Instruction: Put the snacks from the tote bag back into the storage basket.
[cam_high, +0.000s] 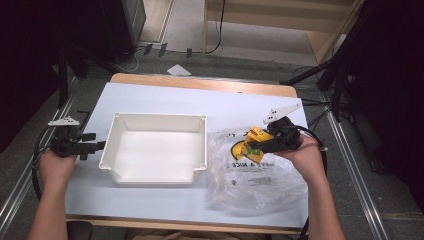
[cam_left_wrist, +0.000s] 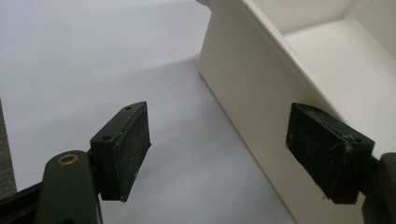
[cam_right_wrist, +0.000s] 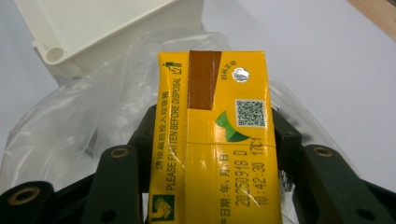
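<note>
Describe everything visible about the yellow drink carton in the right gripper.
The yellow drink carton is a small rectangular box of glossy coated card, printed in green and dark text with a date stamp, a QR code, a foil-sealed straw hole and a brown strip near one end. The right gripper clamps it between its black jaws, one on each long side. It is held above the clear plastic bag, right of the white tray. It looks undented and unopened.

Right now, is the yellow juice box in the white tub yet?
Not yet. The right gripper has the yellow carton clamped, above the plastic bag. The white bin holds nothing. The left gripper waits open beside it. Placing the carton is probably next.
</note>
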